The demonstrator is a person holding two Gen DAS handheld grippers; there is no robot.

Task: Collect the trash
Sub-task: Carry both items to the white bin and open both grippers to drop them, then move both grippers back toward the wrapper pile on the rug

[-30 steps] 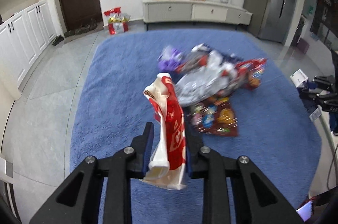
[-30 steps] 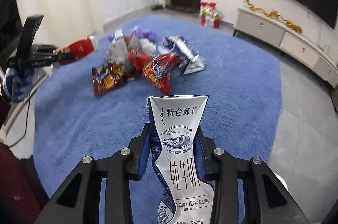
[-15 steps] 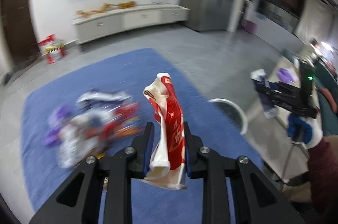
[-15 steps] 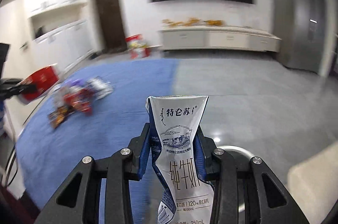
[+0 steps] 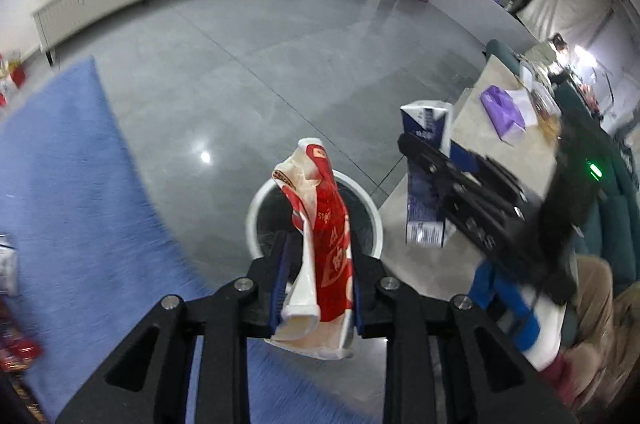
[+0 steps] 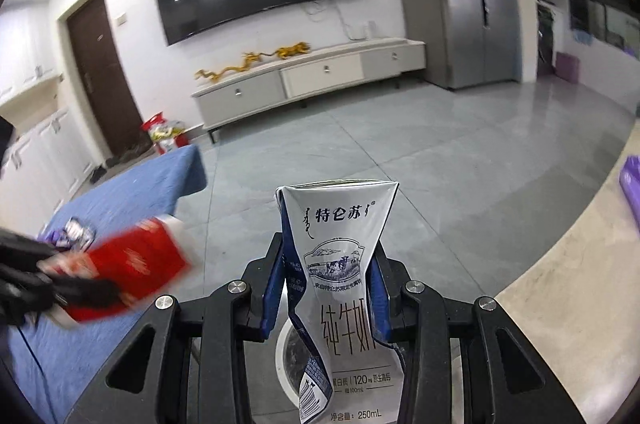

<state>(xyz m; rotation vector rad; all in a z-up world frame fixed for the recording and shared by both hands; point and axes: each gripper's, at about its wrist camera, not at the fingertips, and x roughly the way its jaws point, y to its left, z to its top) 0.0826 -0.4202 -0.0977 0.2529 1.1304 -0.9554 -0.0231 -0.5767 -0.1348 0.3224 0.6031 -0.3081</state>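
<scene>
- the grey tiled floor (image 5: 248, 35) fills most of both views, with a blue rug (image 5: 68, 183) spread over it on the left side.
- a pale desk (image 5: 512, 139) runs along the right edge; a purple pack (image 5: 502, 107) lies on top of it.
- a round bin (image 5: 256, 207) with a white rim and a dark inside stands on the floor just off the rug's edge, near the desk (in the right wrist view only a slice of its rim shows, behind the carton).
- the left claw (image 5: 316, 284) hangs over the bin with a crumpled red and white wrapper (image 5: 326, 248) between its blue pads; its jaws are easing apart, though the pads look to be touching the wrapper.
- the right claw (image 6: 326, 284) pinches a creased white and blue milk carton (image 6: 340, 264) upright about its middle, above and beside the bin.
- a few blurred snack packets (image 6: 72, 234) lie on the rug, well apart from the bin.
</scene>
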